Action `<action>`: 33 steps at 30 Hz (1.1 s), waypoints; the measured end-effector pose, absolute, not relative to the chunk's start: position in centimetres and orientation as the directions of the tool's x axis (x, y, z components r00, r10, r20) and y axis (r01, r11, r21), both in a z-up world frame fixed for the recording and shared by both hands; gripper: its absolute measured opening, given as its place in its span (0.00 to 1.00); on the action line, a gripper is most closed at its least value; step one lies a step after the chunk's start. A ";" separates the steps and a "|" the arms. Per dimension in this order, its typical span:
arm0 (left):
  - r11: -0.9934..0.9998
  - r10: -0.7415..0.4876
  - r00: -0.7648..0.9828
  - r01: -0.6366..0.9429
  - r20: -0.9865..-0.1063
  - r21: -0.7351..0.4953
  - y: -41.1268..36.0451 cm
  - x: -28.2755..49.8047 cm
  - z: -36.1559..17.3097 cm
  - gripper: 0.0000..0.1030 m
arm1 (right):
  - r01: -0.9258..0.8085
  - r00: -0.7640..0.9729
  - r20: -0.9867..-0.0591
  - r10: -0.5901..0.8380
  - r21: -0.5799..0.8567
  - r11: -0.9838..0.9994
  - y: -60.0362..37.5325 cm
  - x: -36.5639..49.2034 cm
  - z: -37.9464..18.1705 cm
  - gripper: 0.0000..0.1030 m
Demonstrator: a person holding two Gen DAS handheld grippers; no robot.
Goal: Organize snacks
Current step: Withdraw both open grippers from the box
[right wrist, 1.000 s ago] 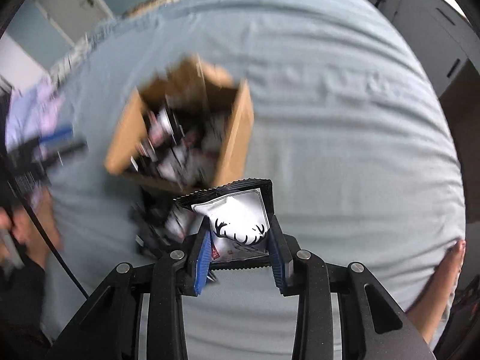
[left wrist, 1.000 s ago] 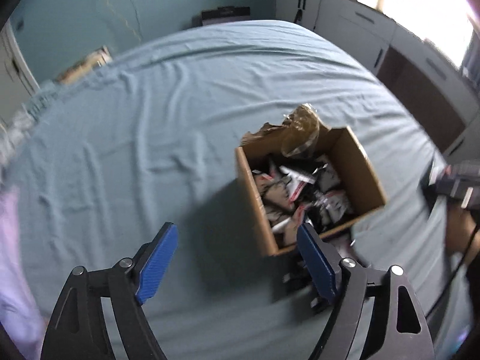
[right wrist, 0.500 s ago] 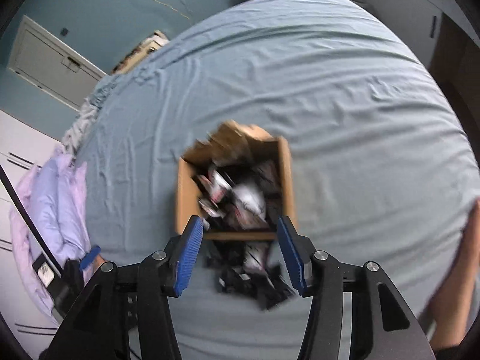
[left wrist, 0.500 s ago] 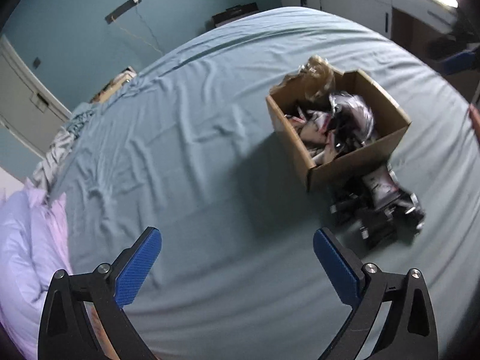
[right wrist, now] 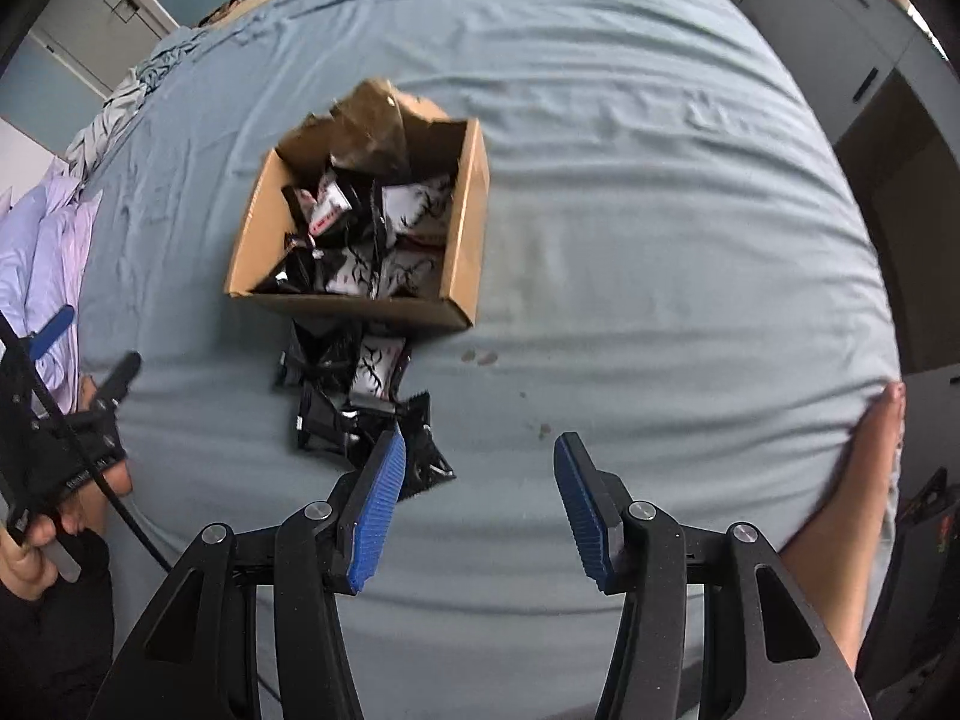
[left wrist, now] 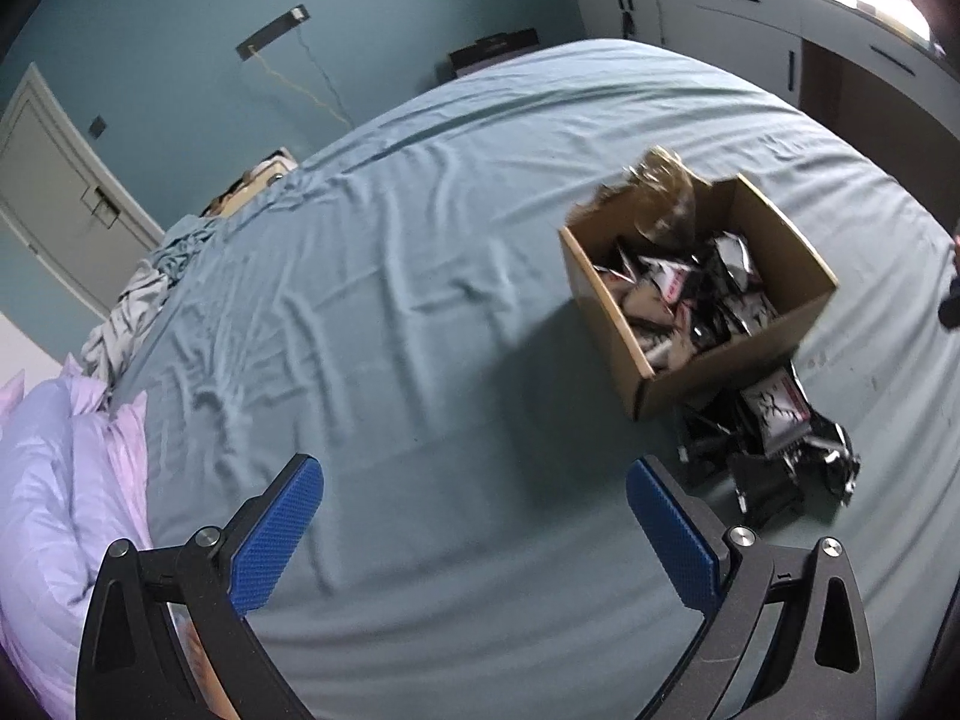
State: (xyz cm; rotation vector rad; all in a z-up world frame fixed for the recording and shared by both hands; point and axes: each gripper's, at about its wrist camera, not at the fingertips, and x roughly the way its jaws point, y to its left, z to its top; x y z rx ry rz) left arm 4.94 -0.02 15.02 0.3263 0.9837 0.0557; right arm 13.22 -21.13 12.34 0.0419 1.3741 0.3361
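Right wrist view: right gripper (right wrist: 474, 483) apart, empty, above bedsheet (right wrist: 630, 240).

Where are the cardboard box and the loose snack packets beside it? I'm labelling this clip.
cardboard box (right wrist: 360, 303), right wrist view, on its near outer wall.
loose snack packets (right wrist: 377, 371), right wrist view, on a white packet in the pile.

An open brown cardboard box (right wrist: 462, 252), upright on the blue-grey bed sheet (right wrist: 660, 210), holds a jumble of black-and-white foil snack packets (right wrist: 372, 228), with a loose heap of like packets (right wrist: 354, 384) lying against its near wall.
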 end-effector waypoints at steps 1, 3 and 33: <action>0.951 0.197 0.559 0.090 -0.805 0.295 0.2 5.0 15.2 1.00 | -0.203 0.152 -0.954 0.258 0.225 0.953 -21.3 13.5 11.9 0.49; 0.956 0.199 0.560 0.070 -0.804 0.285 0.6 5.1 15.5 1.00 | -0.186 0.145 -0.956 0.254 0.226 0.956 -21.6 13.7 11.5 0.49; 0.907 0.202 0.628 0.169 -0.752 0.386 -3.1 3.8 16.0 1.00 | -0.322 0.112 -0.977 0.182 0.137 0.937 -18.6 13.0 8.5 0.62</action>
